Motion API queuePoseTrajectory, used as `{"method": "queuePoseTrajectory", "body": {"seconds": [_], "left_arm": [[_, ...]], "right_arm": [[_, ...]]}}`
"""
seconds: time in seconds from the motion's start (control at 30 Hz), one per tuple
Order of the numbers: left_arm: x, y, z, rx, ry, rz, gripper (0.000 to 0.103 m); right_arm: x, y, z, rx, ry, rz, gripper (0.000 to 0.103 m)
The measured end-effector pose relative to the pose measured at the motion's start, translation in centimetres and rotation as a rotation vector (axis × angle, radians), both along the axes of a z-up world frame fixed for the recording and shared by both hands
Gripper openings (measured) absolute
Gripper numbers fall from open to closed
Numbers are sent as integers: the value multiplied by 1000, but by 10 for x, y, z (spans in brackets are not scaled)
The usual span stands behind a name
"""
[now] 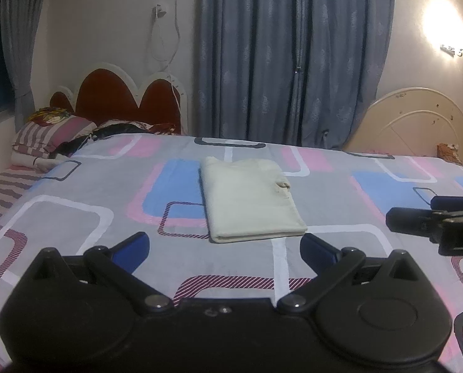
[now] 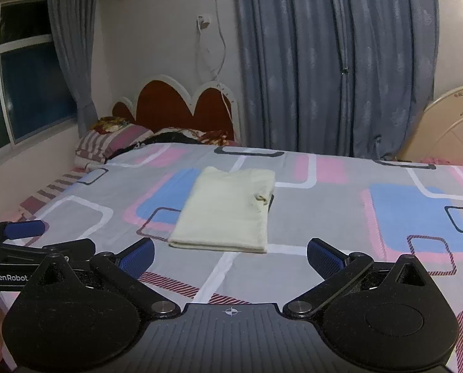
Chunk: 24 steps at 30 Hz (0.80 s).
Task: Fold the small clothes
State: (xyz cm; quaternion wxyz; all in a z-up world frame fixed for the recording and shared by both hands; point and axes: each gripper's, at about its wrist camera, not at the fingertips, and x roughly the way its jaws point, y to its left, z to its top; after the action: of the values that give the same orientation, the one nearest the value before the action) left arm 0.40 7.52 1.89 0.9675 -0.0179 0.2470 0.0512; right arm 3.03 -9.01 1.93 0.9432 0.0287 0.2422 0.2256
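Observation:
A cream garment [image 1: 250, 200] lies folded into a flat rectangle on the patterned bedsheet [image 1: 76, 217], with a small tab of cloth sticking out on its right side. My left gripper [image 1: 223, 250] hovers open just short of the garment's near edge, its blue pads empty. In the right wrist view the same folded garment [image 2: 226, 209] lies ahead and slightly left, and my right gripper [image 2: 230, 256] is open with nothing between its fingers. Each gripper shows at the edge of the other's view: the right gripper [image 1: 433, 217], the left gripper [image 2: 23, 233].
Striped pillows [image 1: 51, 136] and dark bundled cloth are piled at the far left by a red scalloped headboard [image 1: 122, 99]. Blue curtains [image 1: 293, 56] hang behind the bed. A cream headboard [image 1: 418, 124] stands at the far right. A window [image 2: 20, 77] is on the left wall.

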Motion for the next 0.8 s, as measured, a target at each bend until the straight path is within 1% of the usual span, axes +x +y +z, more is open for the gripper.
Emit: {"method": "queuePoseTrajectory", "body": {"seconds": [0.27,0.8], "left_arm": [[0,9,2,1,-3,9,103],[0,14,1,5,-13,8,103]], "right_arm": [[1,8,0,-7,1,17,103],[2,9,0,-10,-11,26,103]]}}
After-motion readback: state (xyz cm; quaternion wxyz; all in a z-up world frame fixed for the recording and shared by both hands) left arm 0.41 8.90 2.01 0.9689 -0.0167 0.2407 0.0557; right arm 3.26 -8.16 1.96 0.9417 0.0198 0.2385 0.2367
